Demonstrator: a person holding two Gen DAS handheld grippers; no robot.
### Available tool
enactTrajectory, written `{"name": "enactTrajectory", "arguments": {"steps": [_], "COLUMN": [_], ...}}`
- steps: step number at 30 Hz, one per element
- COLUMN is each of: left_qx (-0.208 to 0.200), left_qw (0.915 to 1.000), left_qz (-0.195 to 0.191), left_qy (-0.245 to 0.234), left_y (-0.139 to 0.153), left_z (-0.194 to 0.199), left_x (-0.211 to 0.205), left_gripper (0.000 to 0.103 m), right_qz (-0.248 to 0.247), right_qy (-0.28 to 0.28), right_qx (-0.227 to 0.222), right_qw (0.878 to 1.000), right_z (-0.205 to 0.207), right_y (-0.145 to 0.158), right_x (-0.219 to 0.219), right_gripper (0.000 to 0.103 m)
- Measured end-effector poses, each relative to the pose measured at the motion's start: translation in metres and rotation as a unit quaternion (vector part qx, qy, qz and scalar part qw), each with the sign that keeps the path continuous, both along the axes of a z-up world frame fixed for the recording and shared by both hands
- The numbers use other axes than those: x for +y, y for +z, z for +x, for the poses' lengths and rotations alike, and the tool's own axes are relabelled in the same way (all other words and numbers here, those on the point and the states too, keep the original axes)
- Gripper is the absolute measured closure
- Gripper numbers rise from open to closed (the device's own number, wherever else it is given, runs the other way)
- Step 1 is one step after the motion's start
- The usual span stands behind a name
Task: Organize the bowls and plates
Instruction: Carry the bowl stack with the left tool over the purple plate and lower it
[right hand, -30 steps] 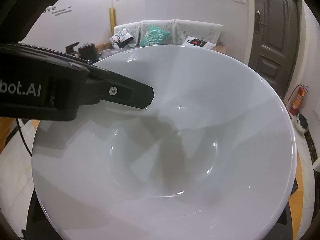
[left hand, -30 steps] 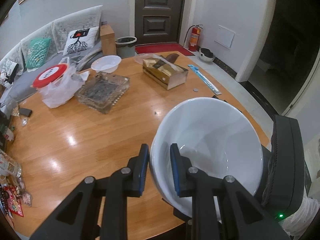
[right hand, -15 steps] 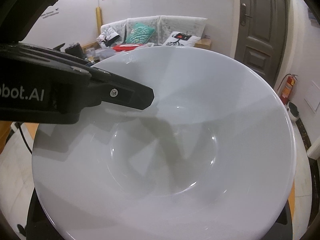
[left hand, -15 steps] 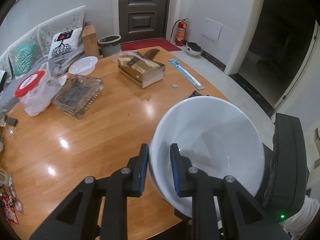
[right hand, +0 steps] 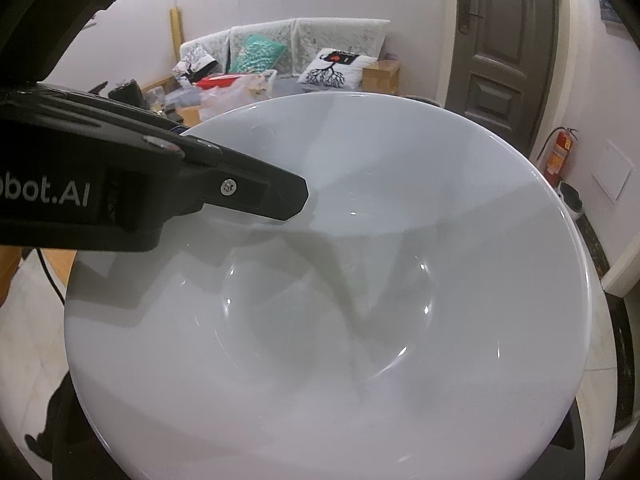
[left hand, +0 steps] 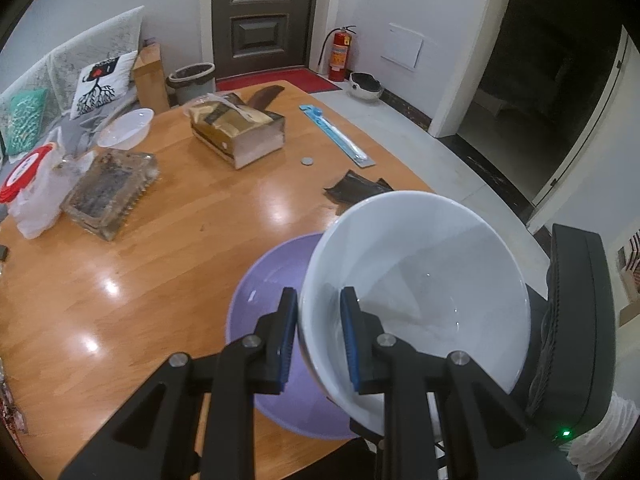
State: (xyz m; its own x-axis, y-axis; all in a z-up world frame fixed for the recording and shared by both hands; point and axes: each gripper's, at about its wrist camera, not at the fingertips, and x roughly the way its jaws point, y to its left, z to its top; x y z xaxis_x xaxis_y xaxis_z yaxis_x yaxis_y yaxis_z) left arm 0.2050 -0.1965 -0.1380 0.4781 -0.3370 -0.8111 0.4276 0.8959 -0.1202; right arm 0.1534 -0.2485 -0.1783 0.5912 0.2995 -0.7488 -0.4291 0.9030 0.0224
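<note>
Left gripper (left hand: pixel 319 334): its two blue-padded jaws pinch the near left rim of a white bowl (left hand: pixel 420 280), one pad outside the wall and one inside. The bowl is held tilted, mouth facing up and toward the camera, above the near right edge of a round wooden table (left hand: pixel 160 260). Below and just left of it a purple bowl (left hand: pixel 268 280) sits on the table, partly covered by the white one; whether the two touch cannot be told.

Right gripper: its black body (left hand: pixel 576 336) stands at the far right side of the white bowl in the left wrist view. In the right wrist view the bowl (right hand: pixel 340 300) fills the picture and hides the right jaws, so their state cannot be told; the left gripper's finger (right hand: pixel 256 192) reaches over the rim from the left.

Farther on the table: a tissue box (left hand: pixel 238 132) at centre, a glass ashtray (left hand: pixel 110 188) to the left, a small white bowl (left hand: pixel 126 128) far left, a red-lidded tub in a bag (left hand: pixel 30 184), a coin (left hand: pixel 307 161) and a blue strip (left hand: pixel 336 136) to the right.
</note>
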Motion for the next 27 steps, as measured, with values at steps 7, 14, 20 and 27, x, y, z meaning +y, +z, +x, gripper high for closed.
{"name": "enactTrajectory", "arguments": {"steps": [7,14,20,27], "left_qx": [0.013,0.031,0.043,0.045], "left_qw": [0.9999,0.9994,0.999,0.9989], "left_qz": [-0.005,-0.005,-0.003,-0.003], "left_qy": [-0.009,-0.01,-0.006,-0.011], "left_y": [-0.014,-0.031,-0.046,-0.049], "left_z": [0.007,0.015,0.024,0.027], "left_x": [-0.017,-0.022,-0.02,-0.017], "left_gripper": [0.085,0.085,0.085,0.085], "right_qz": [-0.005,-0.007,-0.015,-0.001], "right_qy": [-0.009,-0.009,-0.001,0.003], "right_qx": [0.015,0.035,0.045,0.064], "right_qw": [1.0,0.999,0.999,0.998], "right_z": [0.005,0.011,0.018,0.025], "right_y": [-0.009,-0.023,-0.032,-0.039], "right_x": [-0.016,-0.024,-0.023,-0.021], "right_gripper": [0.002,0.002,0.002,0.002]}}
